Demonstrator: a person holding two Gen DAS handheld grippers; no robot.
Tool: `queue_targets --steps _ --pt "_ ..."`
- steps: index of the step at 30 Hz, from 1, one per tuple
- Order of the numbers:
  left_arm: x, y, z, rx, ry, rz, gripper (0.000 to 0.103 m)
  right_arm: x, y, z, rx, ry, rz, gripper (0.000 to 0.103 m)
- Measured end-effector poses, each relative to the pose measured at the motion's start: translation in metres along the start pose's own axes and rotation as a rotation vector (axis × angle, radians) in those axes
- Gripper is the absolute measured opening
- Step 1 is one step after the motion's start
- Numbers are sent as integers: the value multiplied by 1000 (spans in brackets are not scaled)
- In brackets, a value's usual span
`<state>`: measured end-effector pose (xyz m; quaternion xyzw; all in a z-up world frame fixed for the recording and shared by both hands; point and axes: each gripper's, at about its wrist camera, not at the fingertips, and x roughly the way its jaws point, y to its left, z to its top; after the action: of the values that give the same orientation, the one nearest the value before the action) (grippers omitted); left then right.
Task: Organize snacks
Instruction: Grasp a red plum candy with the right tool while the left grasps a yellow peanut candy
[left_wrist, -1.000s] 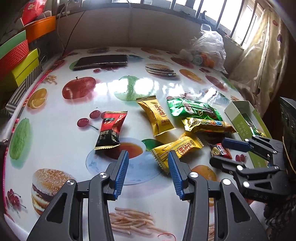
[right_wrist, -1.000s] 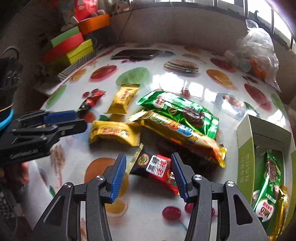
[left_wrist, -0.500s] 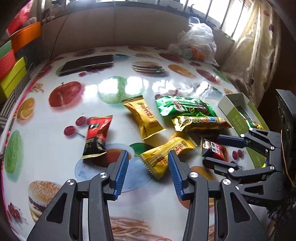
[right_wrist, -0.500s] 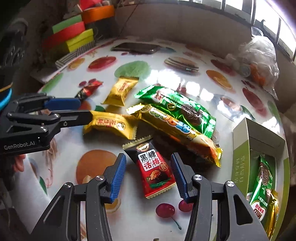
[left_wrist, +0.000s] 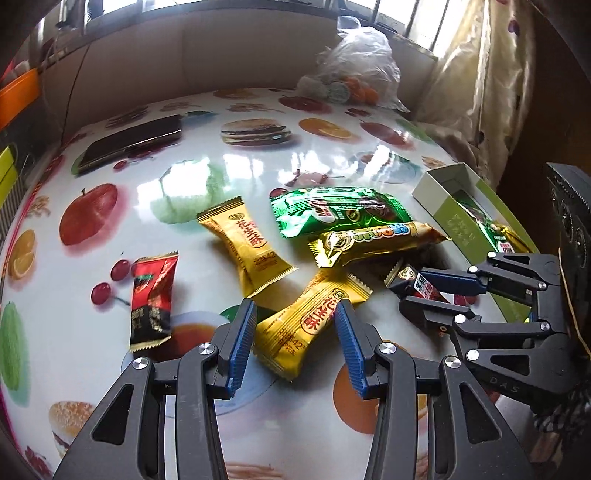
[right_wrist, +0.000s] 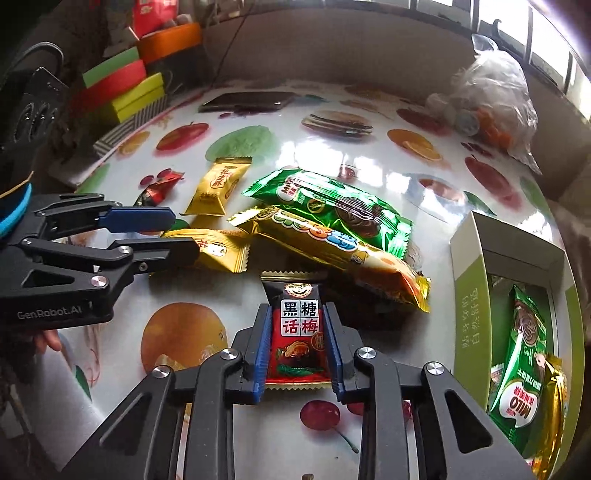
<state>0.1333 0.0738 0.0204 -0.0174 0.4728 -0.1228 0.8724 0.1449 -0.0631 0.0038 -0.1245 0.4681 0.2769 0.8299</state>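
Right tool (right_wrist: 297, 341), its jaws having just closed, clenched across the middle of a red-and-black plum candy (right_wrist: 299, 328) lying on the tabletop (right_wrist: 207, 295) near the green box (right_wrist: 476, 295). The packet is judged light, soft and crinkly with a slick film; a grip across the filled middle rather than the crimped ends looks surest. Left tool (left_wrist: 293, 347) hangs released, straddling without touching a gold peanut candy (left_wrist: 310, 325).

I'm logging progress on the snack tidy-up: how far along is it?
Done: two packets lie in the green box. In hand: the right gripper has just closed on the red plum candy; the left gripper is open over a gold packet. Left: five packets on the table.
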Motion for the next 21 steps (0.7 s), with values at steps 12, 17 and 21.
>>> queue_targets --steps 12,17,21 --pt "10 -15 -1 89 43 22 52 -3 -5 -5 48 -16 18 25" --pt "15 -16 0 90 54 45 53 -4 -6 -5 56 -19 20 25" --pt "18 -18 2 87 53 54 52 -4 -7 -5 59 -20 19 26"
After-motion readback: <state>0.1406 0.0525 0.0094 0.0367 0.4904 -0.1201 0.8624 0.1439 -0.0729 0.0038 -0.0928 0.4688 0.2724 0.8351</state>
